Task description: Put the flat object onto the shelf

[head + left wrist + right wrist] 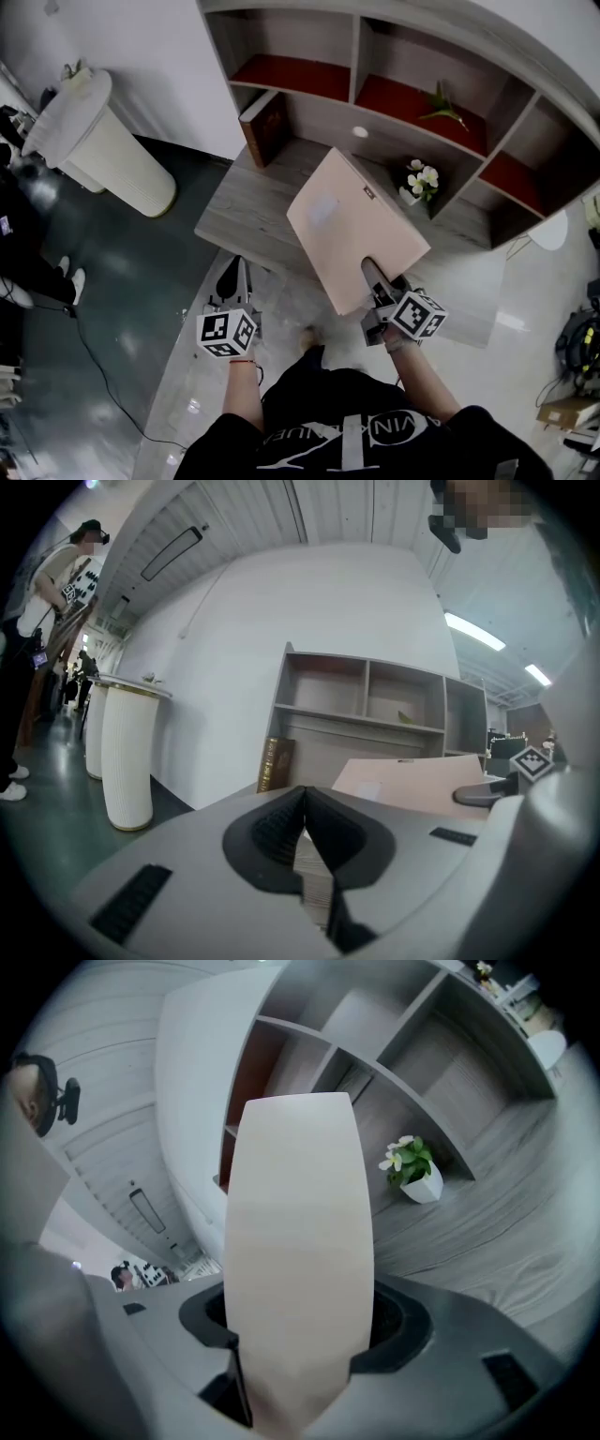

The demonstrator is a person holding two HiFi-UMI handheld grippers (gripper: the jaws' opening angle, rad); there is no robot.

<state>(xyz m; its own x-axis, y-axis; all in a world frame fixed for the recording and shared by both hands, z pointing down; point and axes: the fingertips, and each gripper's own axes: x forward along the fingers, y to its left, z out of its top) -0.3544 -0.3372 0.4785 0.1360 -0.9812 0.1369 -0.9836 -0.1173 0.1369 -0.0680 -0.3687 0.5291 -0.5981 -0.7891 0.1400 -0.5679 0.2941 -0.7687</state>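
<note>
Right now the flat object (356, 230), a pale beige panel, sits at the centre of the head view, tilted, with its lower edge clamped in the right gripper (377, 277) at the lower right of centre. In the right gripper view the panel (295, 1222) rises up the middle of the frame, and the jaws of the right gripper (295, 1358) press on it from both sides. The left gripper (236, 279) is at the lower left of centre in the head view, apart from the panel; its own view shows the jaws of the left gripper (302, 841) closed together with nothing between them. Above the panel in the head view stands the grey shelf (356, 56) with red-backed compartments, and its wood-grain base board (239, 211) runs underneath. A brown book (265, 127) leans at the upper left of that board, and a small pot of white flowers (419, 181) stands to the right of the panel's top corner. Whether the panel's far edge touches the board is hard to judge from here. A white ribbed column (108, 145) stands at the upper left on the dark floor.
</note>
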